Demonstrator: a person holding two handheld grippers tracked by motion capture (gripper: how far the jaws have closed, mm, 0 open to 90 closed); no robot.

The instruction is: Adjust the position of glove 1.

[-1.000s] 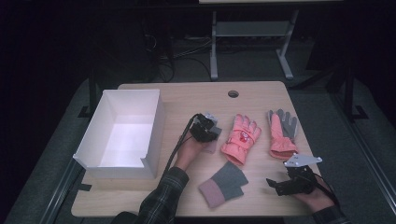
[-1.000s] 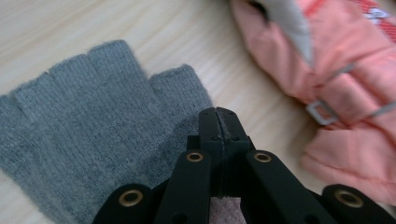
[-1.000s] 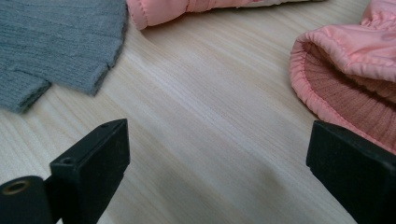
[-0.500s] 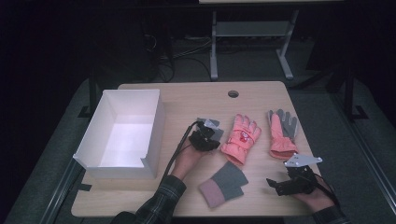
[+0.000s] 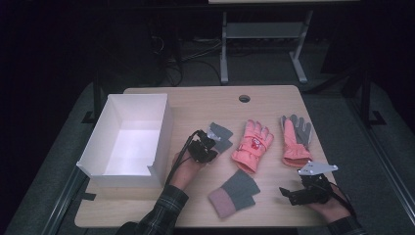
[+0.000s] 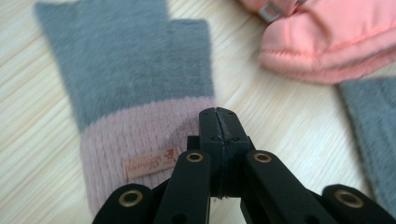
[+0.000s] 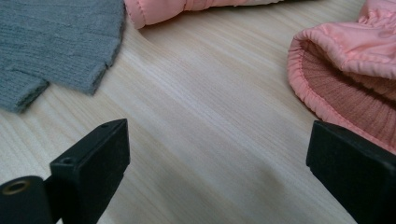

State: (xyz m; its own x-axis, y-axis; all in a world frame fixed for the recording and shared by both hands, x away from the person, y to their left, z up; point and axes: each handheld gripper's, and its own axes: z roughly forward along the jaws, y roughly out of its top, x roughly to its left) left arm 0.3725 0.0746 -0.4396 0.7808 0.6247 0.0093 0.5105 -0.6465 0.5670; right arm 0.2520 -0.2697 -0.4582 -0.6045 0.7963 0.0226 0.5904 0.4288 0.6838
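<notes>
While the person's left hand rests between the box and the gloves, the left gripper (image 5: 209, 146) sits with its jaws pressed fully together. In the left gripper view its tips meet at the corner of the pink cuff of a grey mitten (image 6: 126, 74). I cannot tell whether any cloth is caught between them. From the high view this mitten lies just beyond the gripper, pointing away from the person.

Two grey mittens lie on the tabletop (image 5: 195, 103). The second mitten (image 5: 235, 192) lies nearer the person, flat, with its pink cuff toward the front edge.

Two pink gloves lie side by side right of the held-at mitten. One pink glove (image 5: 252, 145) shows a printed back. The other glove (image 5: 295, 138), farther right, shows a grey palm.

One white box (image 5: 161, 142) stands open at the left of the tabletop, just beside the left hand.

The right gripper (image 5: 288, 195) lies near the front right corner with its jaws spread wide and nothing between them. In the right gripper view bare wood shows between the jaws, with a glove's open cuff at the right.
</notes>
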